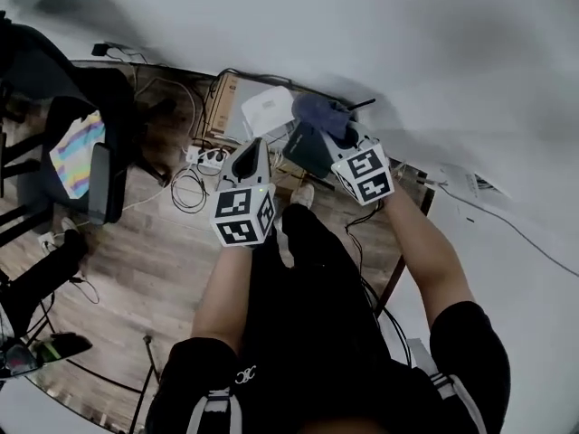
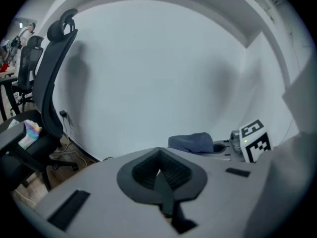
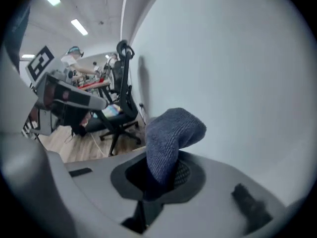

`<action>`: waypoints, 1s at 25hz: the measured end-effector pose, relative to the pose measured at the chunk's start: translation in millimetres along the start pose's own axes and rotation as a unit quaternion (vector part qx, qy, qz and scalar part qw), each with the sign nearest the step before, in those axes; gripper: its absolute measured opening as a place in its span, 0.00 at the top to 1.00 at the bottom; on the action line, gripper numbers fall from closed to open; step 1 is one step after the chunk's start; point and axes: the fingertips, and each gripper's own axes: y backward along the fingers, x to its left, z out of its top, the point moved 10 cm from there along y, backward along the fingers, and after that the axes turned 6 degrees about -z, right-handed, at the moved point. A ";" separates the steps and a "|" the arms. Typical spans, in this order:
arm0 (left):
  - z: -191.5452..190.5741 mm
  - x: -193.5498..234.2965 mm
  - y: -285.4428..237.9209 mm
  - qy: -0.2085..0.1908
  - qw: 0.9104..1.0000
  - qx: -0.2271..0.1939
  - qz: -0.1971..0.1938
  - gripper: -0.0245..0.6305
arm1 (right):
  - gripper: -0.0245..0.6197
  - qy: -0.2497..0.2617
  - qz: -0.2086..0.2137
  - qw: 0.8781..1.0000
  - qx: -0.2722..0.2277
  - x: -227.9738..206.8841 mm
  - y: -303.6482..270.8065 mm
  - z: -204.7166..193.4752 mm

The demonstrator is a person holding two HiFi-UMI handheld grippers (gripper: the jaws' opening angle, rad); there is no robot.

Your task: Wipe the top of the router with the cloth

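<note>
Cloth [image 3: 171, 133]: blue, knitted texture, pinched in the right gripper [image 3: 159, 177]. The jaws are closed on its lower end. The free part rises out of the dark pads and folds over to the right at the top, in front of the pale wall [image 3: 237, 73]. Head view: cloth sits at the far tip of the right gripper, close to the foot of the wall. A white flat box [image 1: 267, 111] lies just beside it on the left. Cannot tell whether that box is the router, nor whether the cloth touches it. A cardboard box [image 1: 226, 93] lies next to the white one. Left gripper [image 2: 159, 175]: jaws pressed together with nothing between them, only a hairline of light at the pad seam. It is held beside the right gripper and a little nearer the person, and it has no contact with the cloth. Left gripper view: the cloth shows as a low blue mound to the right of centre, with the right gripper's marker cube [image 2: 255, 140] further right. Surroundings: wood floor [image 1: 154, 260]. A white power strip [image 1: 210, 158] with looped cables lies on it near the boxes. A black office chair [image 1: 99, 152] stands to the person's left, well apart from the cloth.
</note>
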 end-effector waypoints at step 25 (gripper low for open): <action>246.2 -154.2 134.7 -0.197 0.962 -0.170 -0.082 0.95 | 0.90 -0.175 -0.232 0.879 -0.379 -4.5 294.1 191.2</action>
